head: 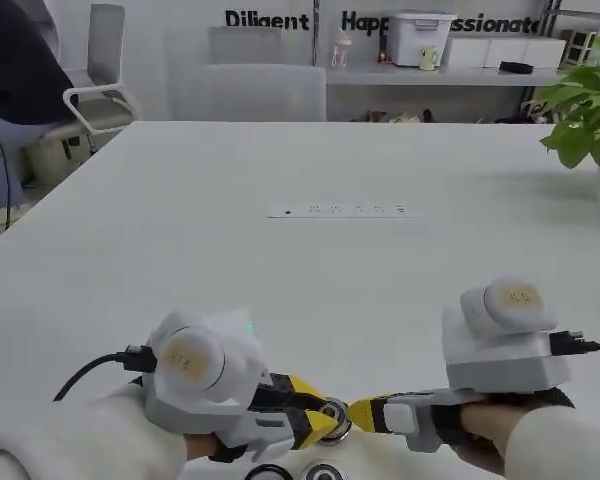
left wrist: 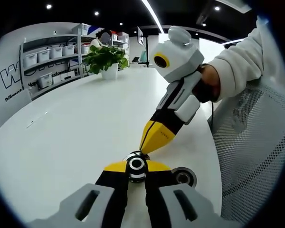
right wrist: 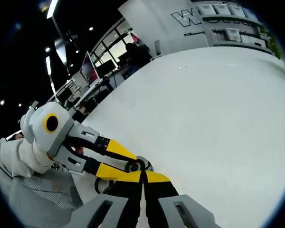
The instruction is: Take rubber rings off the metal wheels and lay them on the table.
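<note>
Left gripper view: left gripper (left wrist: 136, 167) clenched on a wheel (left wrist: 136, 161), one yellow jaw tip on each side of it.
Wheel: bright hub with a dark band round it, face turned toward this camera. Whether it rests on the table (left wrist: 71, 128): cannot tell.
Right gripper (left wrist: 151, 140): comes in from the upper right, jaws pressed together into one yellow wedge, tip touching the wheel's far edge. Whether rubber is nipped between the jaws: cannot tell.
Right gripper view: own jaws closed with a thin seam between them, tips just beside the wheel. The left gripper enters from the left, below a white sleeve (right wrist: 14, 152).
Second wheel (left wrist: 184, 176): lies flat on the table, just right of the left gripper's jaws and apart from them.
Head view: both grippers low at the near table edge, tips meeting at the held wheel.
Ring (head: 270, 472): black, loose, flat on the table beneath the left gripper, beside the second wheel.
Table, further out: white, with a power strip (head: 342, 210) at the middle and a plant (head: 585, 110) at the far right.
</note>
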A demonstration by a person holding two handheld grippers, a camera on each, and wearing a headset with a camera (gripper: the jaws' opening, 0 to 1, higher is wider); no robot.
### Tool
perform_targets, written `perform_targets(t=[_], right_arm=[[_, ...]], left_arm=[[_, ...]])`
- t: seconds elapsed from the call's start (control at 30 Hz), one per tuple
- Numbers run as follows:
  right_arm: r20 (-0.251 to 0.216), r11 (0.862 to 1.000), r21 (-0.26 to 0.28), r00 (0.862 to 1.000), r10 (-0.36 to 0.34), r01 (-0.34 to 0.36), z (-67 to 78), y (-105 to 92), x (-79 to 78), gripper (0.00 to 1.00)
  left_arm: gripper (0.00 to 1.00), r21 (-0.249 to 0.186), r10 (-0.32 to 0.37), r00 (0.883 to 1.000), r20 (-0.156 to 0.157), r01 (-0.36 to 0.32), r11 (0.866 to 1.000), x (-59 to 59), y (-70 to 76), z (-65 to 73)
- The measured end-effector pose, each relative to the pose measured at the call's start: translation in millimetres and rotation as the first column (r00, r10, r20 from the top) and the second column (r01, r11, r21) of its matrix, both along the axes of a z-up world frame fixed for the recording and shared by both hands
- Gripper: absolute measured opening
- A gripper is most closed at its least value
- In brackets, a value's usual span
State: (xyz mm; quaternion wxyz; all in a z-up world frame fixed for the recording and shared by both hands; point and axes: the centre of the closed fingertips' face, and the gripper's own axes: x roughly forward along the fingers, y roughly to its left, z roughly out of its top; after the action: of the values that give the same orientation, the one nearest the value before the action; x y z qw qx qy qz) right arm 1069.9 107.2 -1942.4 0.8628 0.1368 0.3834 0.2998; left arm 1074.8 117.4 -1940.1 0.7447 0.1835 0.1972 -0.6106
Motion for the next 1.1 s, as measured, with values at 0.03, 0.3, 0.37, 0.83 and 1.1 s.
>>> perform_targets(t=[0.03, 0.3, 0.37, 0.83, 1.1], right_arm=[[0.001, 1.000, -0.001, 1.000, 0.002, -0.002, 0.4, 0.5, -0.1, 0.00], [0.006, 1.000, 0.005, 1.000, 0.008, -0.008, 2.7, 2.8, 0.2, 0.00], [0.009, 1.000, 0.007, 1.000, 0.011, -0.011, 3.8, 4.2, 0.0, 0.00], [0.032, 0.999, 0.005, 0.999, 0.038, -0.039, 6.1, 8.5, -0.2, 0.00], [0.034, 0.999, 0.001, 0.999, 0.042, -0.042, 5.7, 8.3, -0.2, 0.00]], left_arm=[[0.07, 0.000, 0.000, 1.000, 0.000, 0.000, 1.000, 0.0, 0.0, 0.0], [0.07, -0.005, 0.002, 1.000, -0.002, -0.002, 1.000, 0.2, 0.0, 0.3], [0.07, -0.006, 0.002, 1.000, -0.002, -0.002, 1.000, 0.2, 0.0, 0.3], [0.07, -0.011, 0.005, 1.000, -0.004, -0.005, 1.000, 0.6, 0.1, 0.5], [0.07, -0.016, 0.008, 1.000, -0.006, -0.008, 1.000, 0.7, 0.1, 0.6]])
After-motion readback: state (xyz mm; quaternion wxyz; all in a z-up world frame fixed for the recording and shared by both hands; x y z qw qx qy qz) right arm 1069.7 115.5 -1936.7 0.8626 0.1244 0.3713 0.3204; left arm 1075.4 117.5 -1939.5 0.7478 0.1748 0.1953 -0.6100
